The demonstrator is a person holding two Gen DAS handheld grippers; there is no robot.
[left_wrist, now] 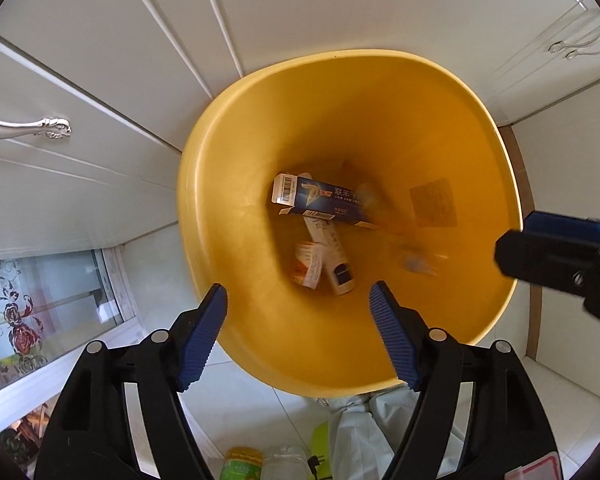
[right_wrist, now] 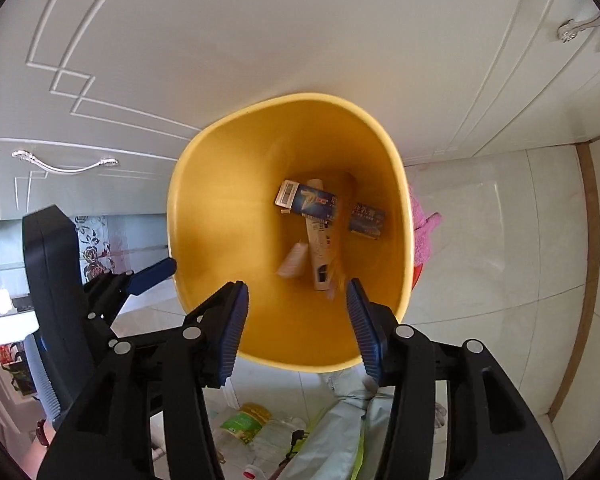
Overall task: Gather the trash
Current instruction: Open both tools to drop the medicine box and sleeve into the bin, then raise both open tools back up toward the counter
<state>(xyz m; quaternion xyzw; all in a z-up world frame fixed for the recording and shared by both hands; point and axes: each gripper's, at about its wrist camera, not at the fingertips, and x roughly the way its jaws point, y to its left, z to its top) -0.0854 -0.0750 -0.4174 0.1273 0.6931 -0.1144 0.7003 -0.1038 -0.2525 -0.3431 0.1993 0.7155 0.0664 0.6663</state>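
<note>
A yellow bin (left_wrist: 228, 240) (right_wrist: 204, 208) stands on the floor below both grippers. In it lie a blue carton (left_wrist: 324, 200) (right_wrist: 312, 200), a white tube (left_wrist: 336, 256) (right_wrist: 320, 248) and a small orange-and-white box (left_wrist: 308, 264) (right_wrist: 294, 262), which is blurred in the right wrist view. A small blurred piece (left_wrist: 416, 260) shows by the bin's right wall. My left gripper (left_wrist: 298, 288) hangs open over the bin, nothing between its pads. My right gripper (right_wrist: 297, 283) is open and empty too. In each view a blue finger of the other gripper (left_wrist: 560, 228) (right_wrist: 152, 274) reaches over the rim.
White cabinet doors with silver handles (left_wrist: 40, 128) (right_wrist: 64, 164) rise behind the bin. Nearer me on the tiled floor lie a pale plastic bag (left_wrist: 364, 420) and a green-lidded jar (left_wrist: 244, 460). A pink cloth (right_wrist: 422, 236) sits right of the bin; a rose-patterned glass door (left_wrist: 20, 312) stands at the left.
</note>
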